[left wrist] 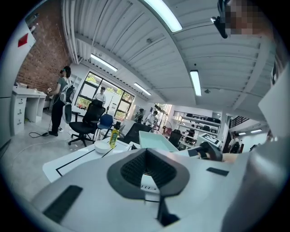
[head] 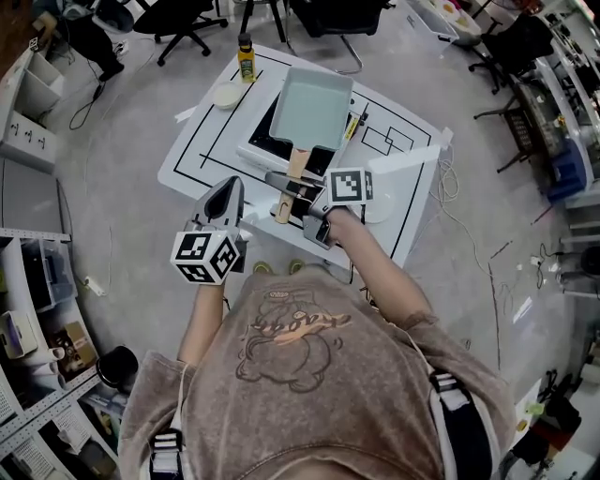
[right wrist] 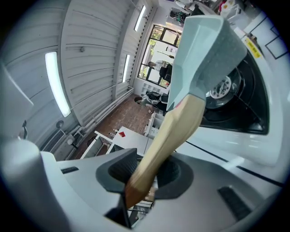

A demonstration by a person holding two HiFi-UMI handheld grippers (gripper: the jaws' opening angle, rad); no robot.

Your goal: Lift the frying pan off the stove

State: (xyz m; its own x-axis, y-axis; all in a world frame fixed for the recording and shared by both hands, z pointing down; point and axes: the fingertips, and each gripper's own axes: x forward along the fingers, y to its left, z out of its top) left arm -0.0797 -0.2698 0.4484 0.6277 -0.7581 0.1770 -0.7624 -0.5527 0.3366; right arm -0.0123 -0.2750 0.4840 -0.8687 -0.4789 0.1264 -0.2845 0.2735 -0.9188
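Note:
A pale green rectangular frying pan (head: 311, 105) with a wooden handle (head: 292, 173) is over the black stove (head: 265, 141) on the white table. My right gripper (head: 291, 187) is shut on the handle's near end. In the right gripper view the handle (right wrist: 170, 136) runs out from between the jaws of my right gripper (right wrist: 145, 174), and the pan (right wrist: 204, 50) is tilted with a gap above the stove (right wrist: 235, 104). My left gripper (head: 228, 187) hovers just left of the handle, jaws together and empty. The left gripper view shows that gripper (left wrist: 147, 170) facing the pan (left wrist: 156, 141).
A yellow oil bottle (head: 246, 58) and a white bowl (head: 227, 94) stand at the table's far left corner. The white mat (head: 202, 150) with black lines covers the table. Office chairs (head: 178, 19) stand behind it, shelves line the left wall, and cables lie on the floor at right.

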